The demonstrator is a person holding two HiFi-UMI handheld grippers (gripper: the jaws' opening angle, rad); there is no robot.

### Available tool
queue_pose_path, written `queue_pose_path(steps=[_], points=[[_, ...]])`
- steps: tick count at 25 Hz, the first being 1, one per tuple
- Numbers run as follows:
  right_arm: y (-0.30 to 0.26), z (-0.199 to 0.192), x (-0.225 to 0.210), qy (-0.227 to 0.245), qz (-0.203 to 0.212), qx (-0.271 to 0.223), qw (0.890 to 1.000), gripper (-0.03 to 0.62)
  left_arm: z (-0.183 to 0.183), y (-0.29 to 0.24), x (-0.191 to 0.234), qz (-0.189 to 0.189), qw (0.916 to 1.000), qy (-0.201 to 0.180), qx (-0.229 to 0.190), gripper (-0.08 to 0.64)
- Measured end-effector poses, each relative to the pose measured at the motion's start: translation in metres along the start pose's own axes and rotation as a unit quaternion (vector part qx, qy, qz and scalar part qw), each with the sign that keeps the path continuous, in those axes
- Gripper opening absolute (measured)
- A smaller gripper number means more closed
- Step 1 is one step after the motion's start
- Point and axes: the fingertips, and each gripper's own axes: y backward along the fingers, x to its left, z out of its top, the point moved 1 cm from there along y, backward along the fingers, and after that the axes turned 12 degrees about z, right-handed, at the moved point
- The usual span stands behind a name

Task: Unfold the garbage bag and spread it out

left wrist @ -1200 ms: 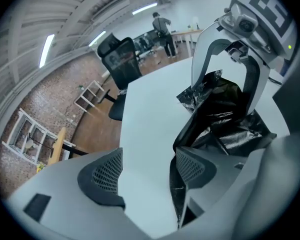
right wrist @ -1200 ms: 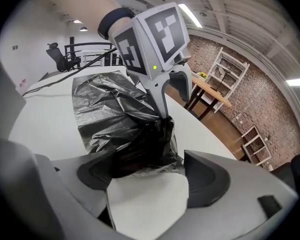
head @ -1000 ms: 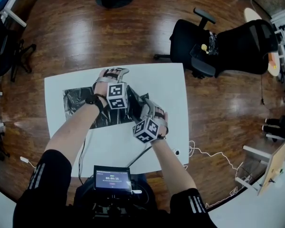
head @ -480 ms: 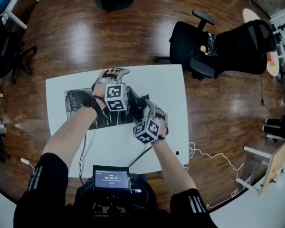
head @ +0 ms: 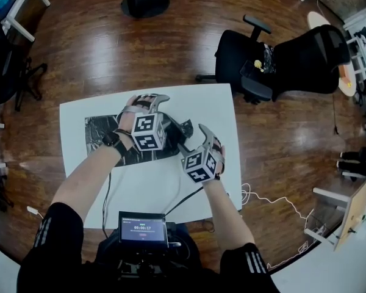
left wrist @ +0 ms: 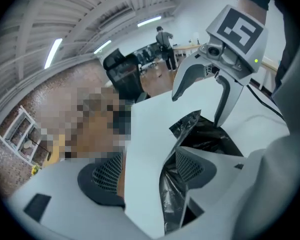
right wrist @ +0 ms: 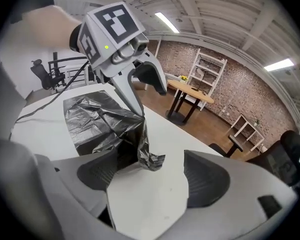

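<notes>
The bag lies half-unfolded and crumpled on the surface, the left gripper and right gripper over its bunched end, fingers released; most spreading remains.

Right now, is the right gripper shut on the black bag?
No, the right gripper stands with its jaws wide apart, and the black bag lies beside one jaw, not between both.
</notes>
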Motion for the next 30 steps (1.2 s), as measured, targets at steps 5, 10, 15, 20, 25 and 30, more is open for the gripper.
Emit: queue_pose_path(steps=[5, 10, 15, 20, 25, 30], points=[[-0.005, -0.019, -0.012, -0.023, -0.013, 0.012, 1.000, 0.446, 0.016, -0.021, -0.017, 0.010, 0.9996, -0.025, -0.013, 0.337], [-0.025, -0.039, -0.011, -0.036, -0.002, 0.036, 0.999, 0.446, -0.005, -0.057, -0.033, 0.012, 0.9985, -0.049, 0.022, 0.337], [-0.032, -0.047, -0.006, -0.035, 0.007, 0.045, 0.998, 0.446, -0.027, -0.077, -0.037, 0.001, 0.9973, -0.058, 0.045, 0.337], [-0.031, -0.051, 0.000, -0.030, 0.013, 0.044, 0.999, 0.450, -0.023, -0.083, -0.033, 0.005, 0.9972, -0.066, 0.035, 0.336], [-0.030, -0.051, 0.002, -0.025, 0.014, 0.037, 0.999, 0.454, -0.019, -0.088, -0.030, 0.013, 0.9972, -0.068, 0.028, 0.336], [-0.033, -0.056, 0.003, -0.033, 0.020, 0.037, 0.999, 0.455, -0.020, -0.087, -0.031, 0.011, 0.9980, -0.056, 0.028, 0.336]])
